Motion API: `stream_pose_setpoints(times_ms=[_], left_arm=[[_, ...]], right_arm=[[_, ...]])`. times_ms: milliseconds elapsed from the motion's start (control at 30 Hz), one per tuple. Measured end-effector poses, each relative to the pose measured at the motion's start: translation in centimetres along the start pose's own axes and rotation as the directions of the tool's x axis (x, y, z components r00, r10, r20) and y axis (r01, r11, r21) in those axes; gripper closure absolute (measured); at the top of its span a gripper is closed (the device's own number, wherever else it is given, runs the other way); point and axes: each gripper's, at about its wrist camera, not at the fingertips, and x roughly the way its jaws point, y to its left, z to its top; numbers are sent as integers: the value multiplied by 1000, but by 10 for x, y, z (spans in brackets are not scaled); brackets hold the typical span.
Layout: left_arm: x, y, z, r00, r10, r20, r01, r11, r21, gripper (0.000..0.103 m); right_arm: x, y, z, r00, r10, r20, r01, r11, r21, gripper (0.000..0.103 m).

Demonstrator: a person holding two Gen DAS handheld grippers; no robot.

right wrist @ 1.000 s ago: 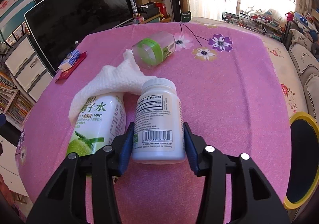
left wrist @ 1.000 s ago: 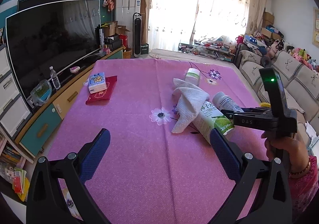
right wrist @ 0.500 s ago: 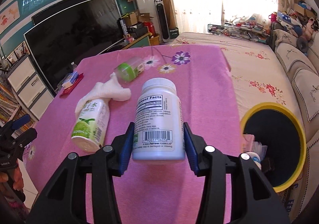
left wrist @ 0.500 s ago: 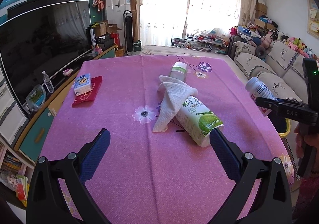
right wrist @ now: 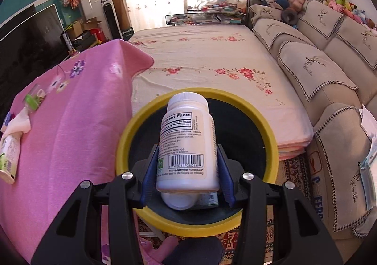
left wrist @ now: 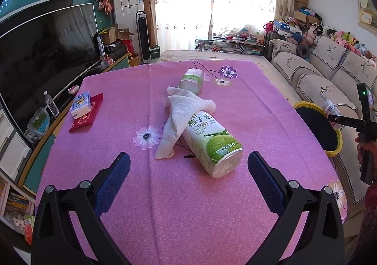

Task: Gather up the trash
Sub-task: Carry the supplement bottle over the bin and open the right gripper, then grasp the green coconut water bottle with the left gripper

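White plastic fills the middle of the right wrist view: a pill bottle with a printed label and barcode is clamped between the blue pads of the right gripper, cap pointing away from the camera. It is held directly above the dark opening of a yellow-rimmed bin that stands on the floor beside the table. Inside the bin, another white container is seen just under the held bottle.

From the left wrist view, the left gripper is seen with its jaws spread wide and nothing between them, poised over the pink tablecloth. A coconut water can lies on its side just ahead, nearer the right-hand pad. A crumpled paper towel is draped partly over the can's far end. Beyond it a small green-lidded jar lies on its side. A tissue pack rests on a red packet near the cloth's left edge. At the right edge of this view, the bottle is also glimpsed over the bin, held by a hand.
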Motion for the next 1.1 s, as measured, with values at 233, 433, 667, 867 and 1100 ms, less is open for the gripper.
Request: stream_pose_setpoints(times_ms=[233,433,667,867,1100], left_arm=[[8,-10,4,1000,-1,-12,1,1000,26,5],[18,-17,2,999,-10,-36,12,999,38,5],[40,-16,-4,996,-35,-85,34,999,-13,5],[63,-21,-8,988,-70,-136,61,995,-74,5],[87,-25,-6,984,-38,-175,13,990,-142,5]], right_arm=[[26,-11,-1,999,-14,-30,14,1000,15,58],[20,-8,-2,999,-36,10,36,999,24,40],[2,10,-10,999,-26,46,26,1000,-2,37],[0,16,-10,999,-1,51,2,1000,-9,36],[1,15,-11,998,23,51,-22,1000,-3,36]])
